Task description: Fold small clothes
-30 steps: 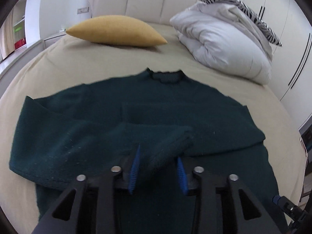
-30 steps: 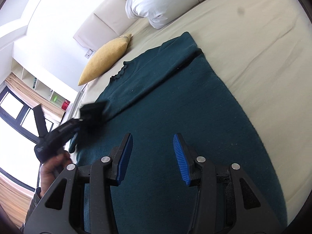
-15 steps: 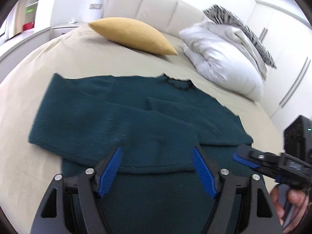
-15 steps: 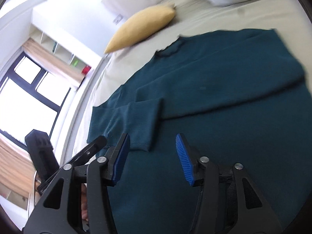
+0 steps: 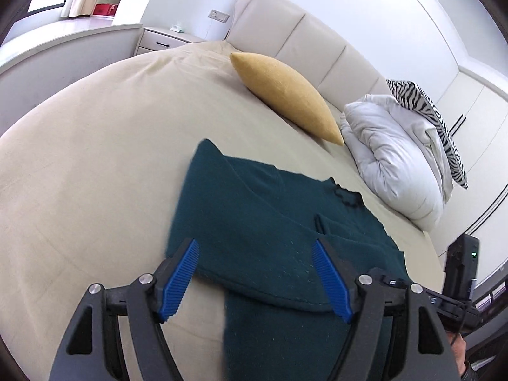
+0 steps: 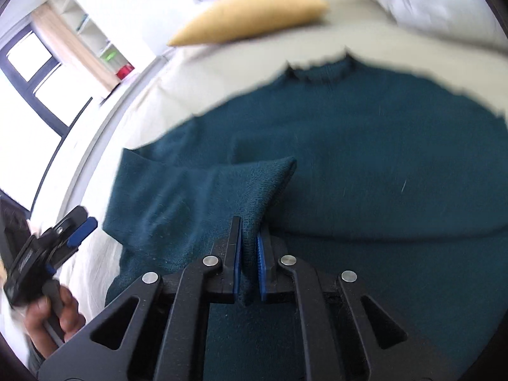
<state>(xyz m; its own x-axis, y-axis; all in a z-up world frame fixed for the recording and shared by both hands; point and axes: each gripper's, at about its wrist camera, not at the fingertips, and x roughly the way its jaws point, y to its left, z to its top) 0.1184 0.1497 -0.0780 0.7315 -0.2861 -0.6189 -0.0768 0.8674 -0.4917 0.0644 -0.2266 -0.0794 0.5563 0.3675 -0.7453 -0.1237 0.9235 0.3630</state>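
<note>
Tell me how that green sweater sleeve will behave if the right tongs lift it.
The sleeve looks like soft knit, already tenting at the right tongs, so it will likely drape and sag. The ribbed pads probably keep it from slipping.

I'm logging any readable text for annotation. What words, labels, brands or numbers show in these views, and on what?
None can be read.
Red box on the window ledge: any print is too small.
Left gripper body: a faint marking, too blurred.
Green sweater, yellow pillow, zebra-print cushion: no text.
</note>
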